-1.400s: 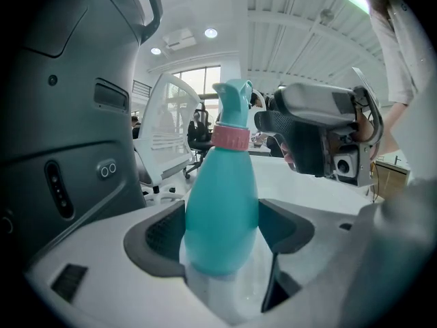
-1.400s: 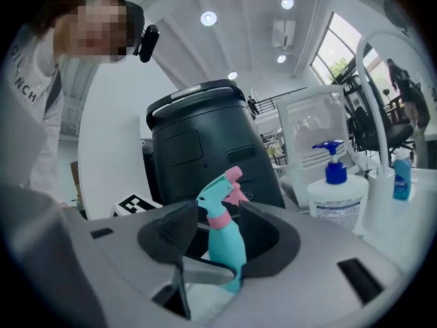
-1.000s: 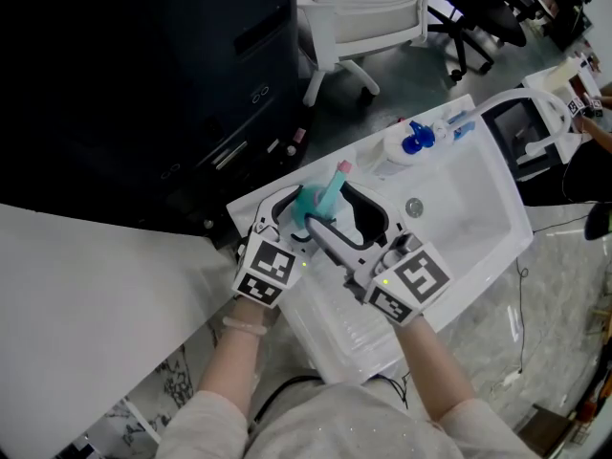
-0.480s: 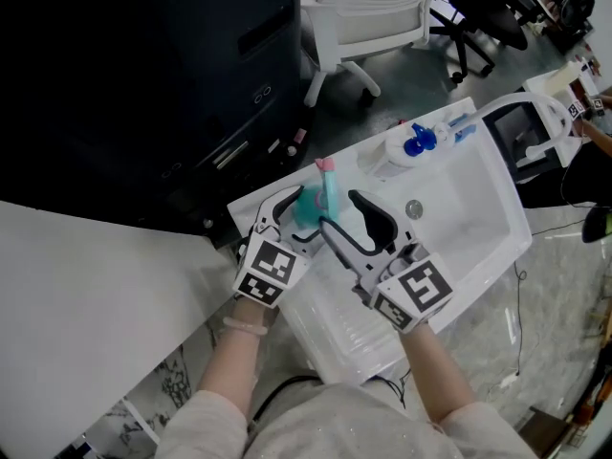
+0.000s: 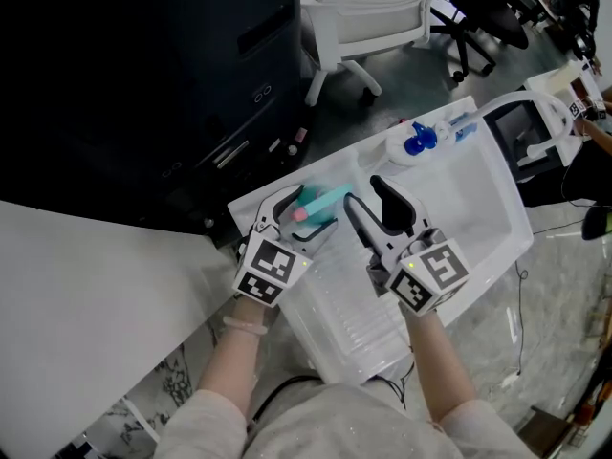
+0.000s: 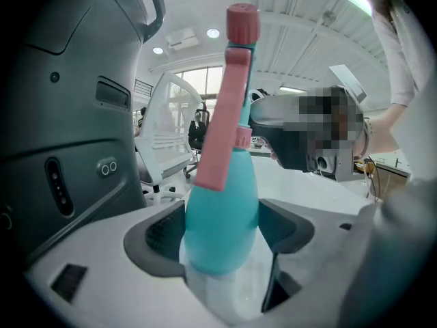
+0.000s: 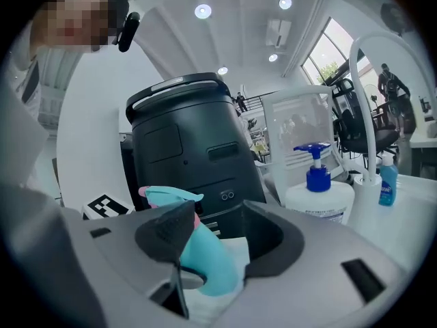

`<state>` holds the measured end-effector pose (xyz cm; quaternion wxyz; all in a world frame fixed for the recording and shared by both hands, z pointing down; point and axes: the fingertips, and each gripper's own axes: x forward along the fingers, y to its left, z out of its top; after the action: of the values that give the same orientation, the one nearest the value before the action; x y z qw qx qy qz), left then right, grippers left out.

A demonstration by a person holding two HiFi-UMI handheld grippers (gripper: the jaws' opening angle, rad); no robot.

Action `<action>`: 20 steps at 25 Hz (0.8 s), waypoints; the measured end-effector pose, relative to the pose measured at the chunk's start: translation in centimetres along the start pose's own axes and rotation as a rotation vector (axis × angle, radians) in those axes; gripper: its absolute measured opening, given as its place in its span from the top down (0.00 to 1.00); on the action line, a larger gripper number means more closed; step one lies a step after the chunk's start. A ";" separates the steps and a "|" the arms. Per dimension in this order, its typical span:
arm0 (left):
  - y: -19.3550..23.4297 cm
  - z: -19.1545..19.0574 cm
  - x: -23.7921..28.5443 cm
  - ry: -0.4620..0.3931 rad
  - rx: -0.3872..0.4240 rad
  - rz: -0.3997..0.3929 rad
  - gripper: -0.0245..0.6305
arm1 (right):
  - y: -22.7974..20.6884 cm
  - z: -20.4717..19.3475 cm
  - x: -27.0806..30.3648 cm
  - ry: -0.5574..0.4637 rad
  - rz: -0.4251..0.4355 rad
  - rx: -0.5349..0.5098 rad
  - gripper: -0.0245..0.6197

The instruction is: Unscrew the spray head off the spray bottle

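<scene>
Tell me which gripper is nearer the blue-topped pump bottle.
Right. The right gripper, jaws just closing and gripping nothing, sits below the pump bottle in the head view; the left gripper, shut on the spray bottle, lies farther left.

Teal spray head, bulb-shaped, with a long pink trigger down its front and a pink nozzle cap at the tip. Sits on the spray bottle, a pale, see-through body showing only as a sliver under the teal. Stands clamped at the bulb between the two jaws of the left gripper, pressed from both sides by the dark pads, with trigger and nozzle rising well above them in the left gripper view. Appears from above as a slanting teal bar with pink at its left end. Hangs over the far left edge of the white sink unit, near its left corner.
</scene>
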<state>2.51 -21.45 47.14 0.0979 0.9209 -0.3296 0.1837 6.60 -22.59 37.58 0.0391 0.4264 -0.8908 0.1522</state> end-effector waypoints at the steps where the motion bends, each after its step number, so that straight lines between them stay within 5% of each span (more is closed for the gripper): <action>1: 0.0 0.0 0.0 0.000 -0.001 0.001 0.45 | 0.0 0.0 0.1 -0.001 -0.001 -0.001 0.61; 5: 0.0 0.0 0.0 0.000 -0.004 0.001 0.45 | 0.7 0.2 -0.8 -0.018 -0.005 -0.043 0.64; 11: 0.1 0.1 0.1 0.001 -0.006 0.002 0.45 | 5.4 -0.4 -0.8 -0.030 0.164 -0.092 0.64; 20: 0.1 0.1 0.1 0.002 -0.012 0.008 0.45 | 6.9 -0.6 1.6 -0.013 0.224 -0.128 0.51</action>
<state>2.59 -21.61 47.13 0.1032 0.9187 -0.3345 0.1828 0.21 -19.49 36.85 0.0431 0.3218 -0.9410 0.0958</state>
